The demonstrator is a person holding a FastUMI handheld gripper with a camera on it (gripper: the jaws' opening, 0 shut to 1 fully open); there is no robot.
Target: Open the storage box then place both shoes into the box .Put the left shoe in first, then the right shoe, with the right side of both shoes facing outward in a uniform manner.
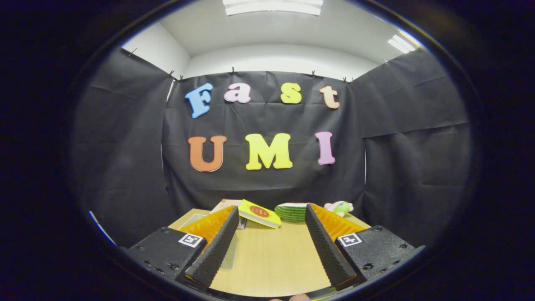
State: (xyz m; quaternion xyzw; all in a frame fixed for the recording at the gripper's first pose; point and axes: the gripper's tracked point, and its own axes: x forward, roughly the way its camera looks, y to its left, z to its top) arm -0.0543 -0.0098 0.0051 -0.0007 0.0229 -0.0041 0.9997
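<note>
My gripper (271, 213) sits level, pointing forward, with its two fingers spread wide apart and nothing held between them. The left finger (215, 246) slants in from the near left, its ridged inner face turned toward the gap, and the right finger (328, 246) mirrors it from the near right. Their far tips lean slightly toward each other, but a broad gap separates them. Each finger rises from a boxy mount carrying a small square marker, the left mount (167, 251) and the right mount (372, 248). At the nearest point, between the mounts, I can just make out a sliver of my fingertip (299, 297).
</note>
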